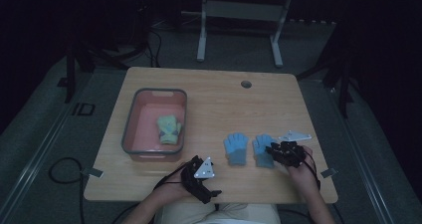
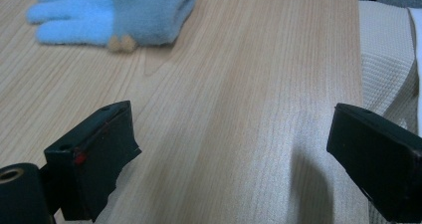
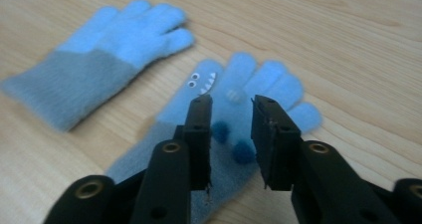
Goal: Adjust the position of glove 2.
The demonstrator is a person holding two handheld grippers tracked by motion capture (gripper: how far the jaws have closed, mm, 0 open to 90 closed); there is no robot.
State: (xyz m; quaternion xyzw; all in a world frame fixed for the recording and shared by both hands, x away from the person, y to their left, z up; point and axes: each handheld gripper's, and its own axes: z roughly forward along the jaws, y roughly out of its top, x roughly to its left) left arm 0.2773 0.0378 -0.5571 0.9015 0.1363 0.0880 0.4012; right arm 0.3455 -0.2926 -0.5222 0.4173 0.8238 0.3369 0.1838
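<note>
Two light blue gloves with grey-blue cuffs lie side by side on the wooden table. The left glove lies flat on its own. My right gripper hovers over the right glove, which has a small face and dark blue pom-poms. Its jaws stand a little apart, and the glove lies under the gap with nothing pinched. My left gripper rests near the table's front edge, jaws wide open over bare wood.
A grey-rimmed pink bin stands at the left of the table with a green and yellow glove inside. A round cable hole sits at the table's far side. The person's light clothing lies just past the front edge.
</note>
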